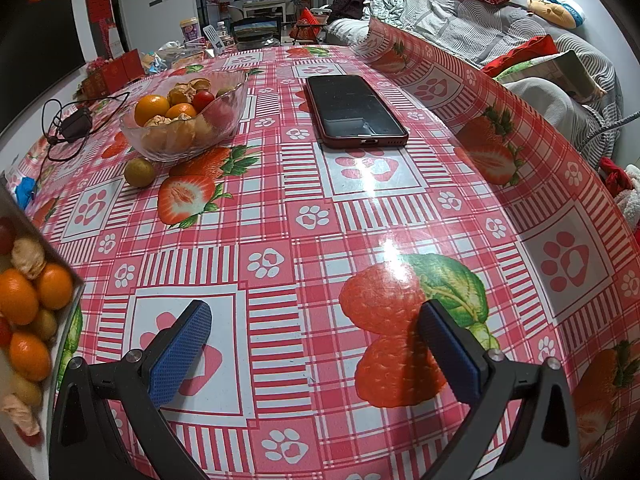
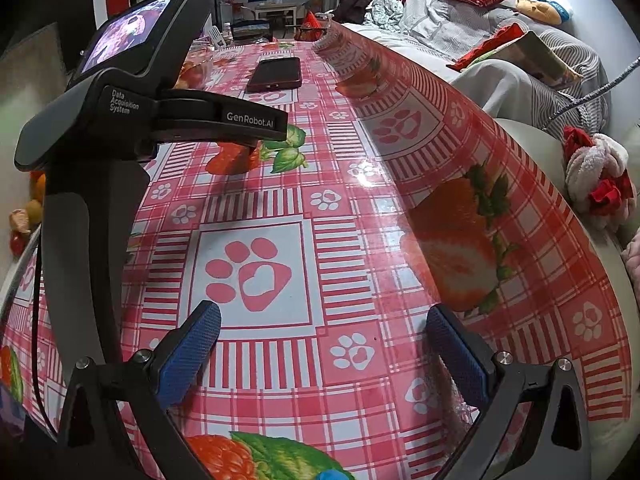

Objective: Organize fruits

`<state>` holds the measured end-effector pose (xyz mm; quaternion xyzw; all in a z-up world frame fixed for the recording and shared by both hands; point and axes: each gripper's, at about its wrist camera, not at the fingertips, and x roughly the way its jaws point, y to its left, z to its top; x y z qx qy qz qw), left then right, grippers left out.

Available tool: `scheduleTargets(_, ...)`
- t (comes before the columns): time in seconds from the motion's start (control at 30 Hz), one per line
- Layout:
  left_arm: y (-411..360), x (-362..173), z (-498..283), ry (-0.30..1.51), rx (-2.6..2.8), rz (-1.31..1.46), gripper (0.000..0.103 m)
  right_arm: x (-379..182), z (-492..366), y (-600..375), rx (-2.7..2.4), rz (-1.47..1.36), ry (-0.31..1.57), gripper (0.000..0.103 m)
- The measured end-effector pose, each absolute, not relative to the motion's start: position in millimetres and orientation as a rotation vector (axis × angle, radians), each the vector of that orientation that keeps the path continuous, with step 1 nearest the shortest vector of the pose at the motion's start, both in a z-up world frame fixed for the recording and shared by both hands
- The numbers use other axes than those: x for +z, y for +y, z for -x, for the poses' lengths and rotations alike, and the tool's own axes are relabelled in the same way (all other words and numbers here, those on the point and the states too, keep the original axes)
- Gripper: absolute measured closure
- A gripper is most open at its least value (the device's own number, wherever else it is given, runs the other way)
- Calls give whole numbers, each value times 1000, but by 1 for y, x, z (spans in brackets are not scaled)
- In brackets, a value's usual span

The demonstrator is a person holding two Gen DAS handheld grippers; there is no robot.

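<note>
Table (image 1: 360, 208): the slick printed cloth is covering the whole top, and its right edge is curling up in a tall fold; a gripper swinging out that way is at risk of snagging the fold and dragging the cloth, with everything standing on it.
Box of fruit (image 1: 60, 320): it is sitting at the left edge of the left wrist view, packed with oranges, walnuts and something red; reaching in wide is likely to knock the box wall or shove fruit out.
Glass bowl (image 1: 184, 120): it is standing far left on the table, already holding oranges, walnuts and small red fruit; the pile is sitting near the rim, so dropping another piece from height may be sending one rolling.
Phone (image 1: 356, 110): it is lying flat beside the bowl, apart from it; a piece bouncing off the bowl could be striking it.
Loose fruit (image 1: 139, 173): one greenish-yellow round piece is resting on the cloth just in front of the bowl; being round on a glossy cloth, it is liable to roll off if nudged instead of pinched.
Left gripper (image 1: 316, 344): its jaws are standing wide apart, holding nothing, hovering over bare cloth.
Right gripper (image 2: 324, 348): its jaws are likewise spread wide and gripping nothing, over the paw print.
</note>
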<state>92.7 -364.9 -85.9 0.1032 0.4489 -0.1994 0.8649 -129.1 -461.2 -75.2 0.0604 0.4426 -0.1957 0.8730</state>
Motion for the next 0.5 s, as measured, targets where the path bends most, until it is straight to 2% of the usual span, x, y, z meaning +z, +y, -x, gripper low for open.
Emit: scheduleTargets(0.5, -365, -85, -93, 941, -418, -216, 0, -75, 130, -461, -408, -125, 917, 0)
